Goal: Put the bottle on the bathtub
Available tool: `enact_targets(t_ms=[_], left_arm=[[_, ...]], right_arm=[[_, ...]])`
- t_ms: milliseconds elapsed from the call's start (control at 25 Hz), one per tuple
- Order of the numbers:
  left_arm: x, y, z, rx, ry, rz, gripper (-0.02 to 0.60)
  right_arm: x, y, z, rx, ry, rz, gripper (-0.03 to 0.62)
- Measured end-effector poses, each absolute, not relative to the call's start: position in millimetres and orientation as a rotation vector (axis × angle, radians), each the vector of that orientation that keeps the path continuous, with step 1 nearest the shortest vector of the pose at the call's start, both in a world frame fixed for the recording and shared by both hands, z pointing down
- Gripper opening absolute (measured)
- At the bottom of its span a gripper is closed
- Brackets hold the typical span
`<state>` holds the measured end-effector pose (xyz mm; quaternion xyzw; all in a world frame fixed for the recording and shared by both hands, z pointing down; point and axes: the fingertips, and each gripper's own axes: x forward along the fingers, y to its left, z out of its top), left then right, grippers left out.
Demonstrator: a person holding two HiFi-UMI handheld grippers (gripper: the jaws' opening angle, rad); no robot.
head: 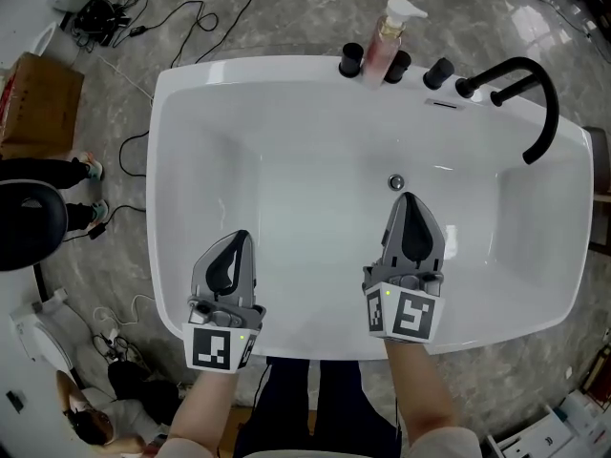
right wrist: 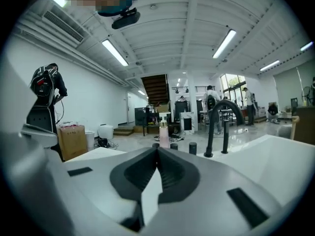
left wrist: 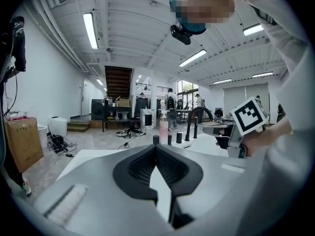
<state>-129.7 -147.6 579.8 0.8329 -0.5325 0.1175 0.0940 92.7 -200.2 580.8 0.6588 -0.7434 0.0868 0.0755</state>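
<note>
Bottle (head: 389, 38), pink with a white pump, stands upright on the far rim of the bathtub (head: 191, 84), at the top centre of the head view. It is between two black knobs (head: 350, 59) and left of the black faucet (head: 539, 103). Left claw (head: 240, 239) hangs over the white basin at lower left, jaws together with nothing between them. Right claw (head: 408, 198) hangs right of centre, just below the drain (head: 395, 181), jaws likewise together and empty. Both are well apart from it.
</note>
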Motion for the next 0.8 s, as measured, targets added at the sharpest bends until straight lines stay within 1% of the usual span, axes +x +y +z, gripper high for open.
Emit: enact_targets(t_ms=[200, 400, 600, 800], left_arm=[[-126, -143, 572, 2.495, -1.588, 0.339, 0.009], [-122, -139, 545, 2.552, -1.596, 0.316, 0.009], [-124, -124, 498, 2.574, -1.596, 0.307, 0.009], [-120, -106, 433, 2.604, -1.569, 0.288, 0.009]], right_arm=[[94, -164, 586, 1.959, -2.206, 0.371, 0.008], [96, -128, 568, 1.924, -2.175, 0.375, 0.008], [100, -95, 524, 1.916, -2.181, 0.445, 0.008], [102, -75, 451, 1.873, -2.232, 0.454, 0.008]])
